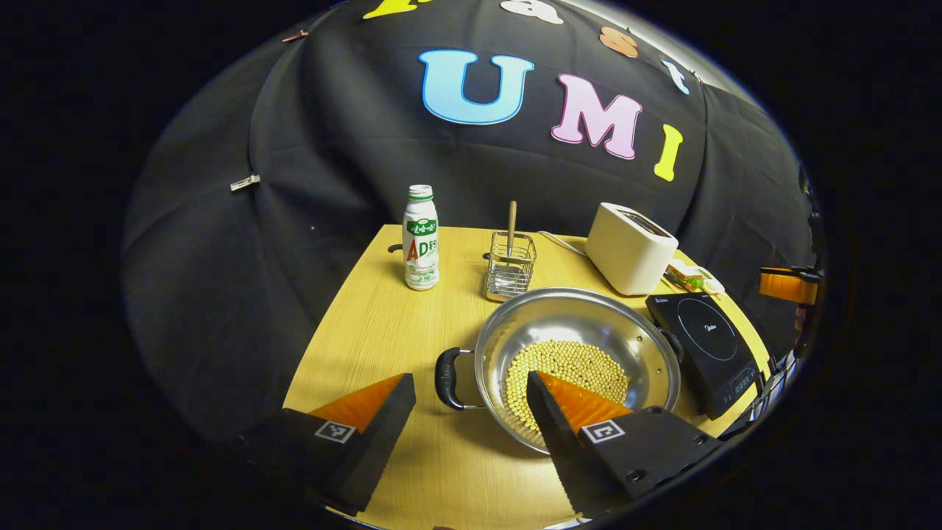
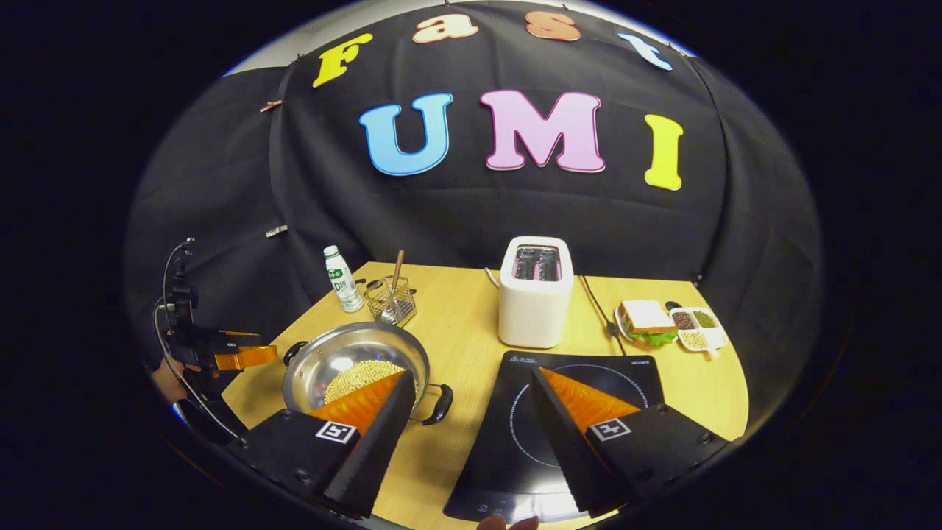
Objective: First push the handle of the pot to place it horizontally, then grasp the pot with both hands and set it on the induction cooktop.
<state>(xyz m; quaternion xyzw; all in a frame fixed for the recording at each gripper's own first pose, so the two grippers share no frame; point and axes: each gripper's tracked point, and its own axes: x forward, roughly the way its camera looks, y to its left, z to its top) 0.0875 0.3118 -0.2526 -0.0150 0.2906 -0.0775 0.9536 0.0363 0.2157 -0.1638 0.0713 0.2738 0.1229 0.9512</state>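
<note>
**Steel pot with beans on the wooden table, both grippers wide open**

Steel gleams in the left gripper view: one round stainless-steel pot [image 1: 578,346] with two black loop handles sits on the light wooden table [image 1: 383,316], a single heap of pale yellow beans [image 1: 567,372] lying in its bottom. The left gripper [image 1: 471,405] hangs over the near edge, spread wide and holding nothing; the pot's left handle [image 1: 449,379] lies between its two fingers, and one finger overlaps the pot's near rim. Behind the pot stand one white plastic bottle with a green label [image 1: 421,239], one small wire basket holding a wooden-handled utensil [image 1: 510,265], and one cream toaster [image 1: 629,249]. One black induction cooktop [image 1: 710,346] lies just beside the pot's far handle.

From the right gripper view, the same pot [image 2: 357,372] sits ahead and left of the right gripper [image 2: 471,401], which is also spread wide and empty, one finger over the pot's rim and the other over the cooktop [image 2: 581,390]. Pot and cooktop lie side by side, apart. Farther off stand the toaster [image 2: 536,293], the bottle [image 2: 342,280], the basket [image 2: 390,302], one plate with a sandwich [image 2: 647,322] and one small white divided dish of grains [image 2: 695,327]. The left gripper [image 2: 235,357] appears at the far left edge.
</note>
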